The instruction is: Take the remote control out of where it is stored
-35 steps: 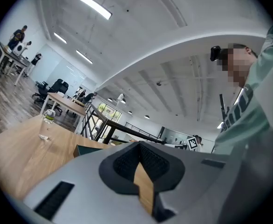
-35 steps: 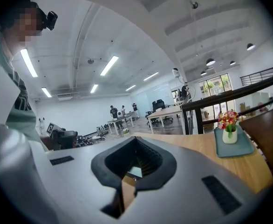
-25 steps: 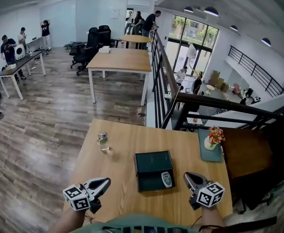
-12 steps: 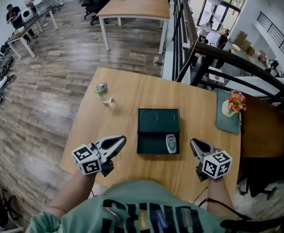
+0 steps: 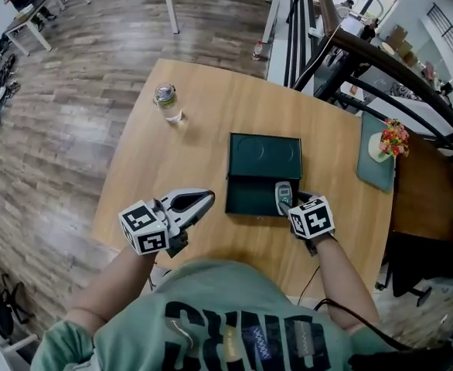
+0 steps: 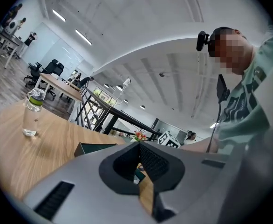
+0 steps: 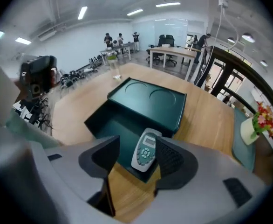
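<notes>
A dark green box [image 5: 263, 159] [image 7: 148, 99] lies on the wooden table [image 5: 172, 168] with its drawer [image 5: 246, 198] [image 7: 109, 125] pulled out toward me. A grey remote control [image 5: 284, 195] [image 7: 145, 151] lies at the drawer's right end. My right gripper [image 5: 290, 201] [image 7: 136, 157] points steeply down over it; its jaws have just been opening and stand either side of the remote without pressing it. The remote lies close to the right pad [image 7: 170, 157]. My left gripper [image 5: 205, 200] [image 6: 139, 146] hovers level, left of the drawer, shut and empty.
A water bottle [image 5: 166, 100] [image 6: 32, 112] stands at the table's far left. A flower vase [image 5: 387, 142] [image 7: 255, 124] sits on a teal mat [image 5: 375, 175] at the right edge. A black stair railing [image 5: 342, 49] runs behind the table.
The right gripper has dropped and tipped down from the table's front right onto the drawer, and its jaws now straddle the remote. The left gripper has shifted toward the box.
</notes>
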Motion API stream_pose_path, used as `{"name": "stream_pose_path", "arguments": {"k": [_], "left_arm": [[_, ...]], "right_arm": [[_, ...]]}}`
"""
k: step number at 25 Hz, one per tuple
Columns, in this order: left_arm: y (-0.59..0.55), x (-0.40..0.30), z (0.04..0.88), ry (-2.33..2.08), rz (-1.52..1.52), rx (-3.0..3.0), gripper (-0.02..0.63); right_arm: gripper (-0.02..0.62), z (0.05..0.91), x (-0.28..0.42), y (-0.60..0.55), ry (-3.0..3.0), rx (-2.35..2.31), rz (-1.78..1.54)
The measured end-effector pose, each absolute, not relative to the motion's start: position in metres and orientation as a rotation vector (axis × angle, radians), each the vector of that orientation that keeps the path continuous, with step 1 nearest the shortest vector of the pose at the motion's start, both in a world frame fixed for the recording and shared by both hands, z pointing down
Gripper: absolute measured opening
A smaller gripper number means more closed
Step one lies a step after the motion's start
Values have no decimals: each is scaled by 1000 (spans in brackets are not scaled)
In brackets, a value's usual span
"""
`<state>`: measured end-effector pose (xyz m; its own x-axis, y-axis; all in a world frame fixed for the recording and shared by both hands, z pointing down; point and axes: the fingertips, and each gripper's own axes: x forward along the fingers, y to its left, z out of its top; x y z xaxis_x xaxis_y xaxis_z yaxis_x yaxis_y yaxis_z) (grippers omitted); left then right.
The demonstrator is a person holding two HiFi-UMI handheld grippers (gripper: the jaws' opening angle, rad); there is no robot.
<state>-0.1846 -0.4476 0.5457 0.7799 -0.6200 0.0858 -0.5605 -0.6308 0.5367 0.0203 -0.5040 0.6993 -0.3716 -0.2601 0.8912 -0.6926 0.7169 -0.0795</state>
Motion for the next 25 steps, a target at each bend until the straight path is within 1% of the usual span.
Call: {"name": "stream_pose_path", "arguments": {"k": [5, 11, 18, 23, 25], "left_arm": [[-433, -214, 559, -886, -167, 2413, -2], [-423, -269, 578, -947, -263, 2353, -2], [-410, -309, 588, -1020, -312, 2305, -2], [-411, -310, 590, -1016, -333, 2290, -2], [-413, -307, 591, -1012, -331, 2286, -2]], "right_arm": [[293, 747, 13, -517, -1744, 770, 566], [344, 796, 5, -530, -1552, 793, 563], [347, 811, 1, -534, -1463, 785, 587], [348, 818, 0, -537, -1473, 795, 683], [264, 821, -4, -533, -1500, 770, 759]]}}
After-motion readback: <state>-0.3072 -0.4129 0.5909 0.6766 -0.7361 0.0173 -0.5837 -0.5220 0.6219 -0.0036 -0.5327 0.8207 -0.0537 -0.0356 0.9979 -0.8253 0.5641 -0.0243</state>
